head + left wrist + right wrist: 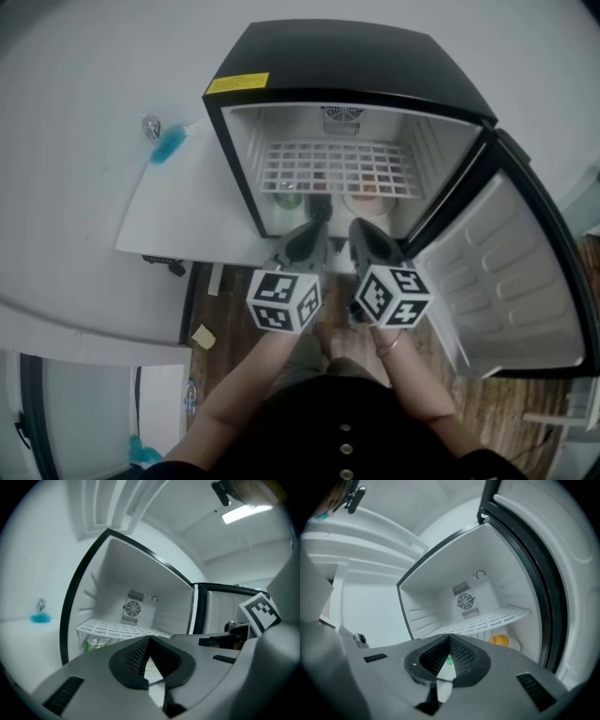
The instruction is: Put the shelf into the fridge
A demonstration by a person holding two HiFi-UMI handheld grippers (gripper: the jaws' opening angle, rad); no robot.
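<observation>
The white wire shelf (337, 167) lies level on the side rails inside the open black mini fridge (347, 66). It also shows as the shelf (117, 630) in the left gripper view and the shelf (497, 619) in the right gripper view. My left gripper (319, 217) and right gripper (358, 230) hang side by side just before the fridge opening, below the shelf's front edge. Each is shut with nothing between its jaws, as the left gripper (149, 640) and right gripper (449, 636) show. Neither touches the shelf.
Under the shelf stand a green bottle (288, 197) and an orange item (499, 640). The fridge door (511, 272) is swung open to the right. A white table (178, 216) with a blue brush (169, 145) sits to the left. Wooden floor lies below.
</observation>
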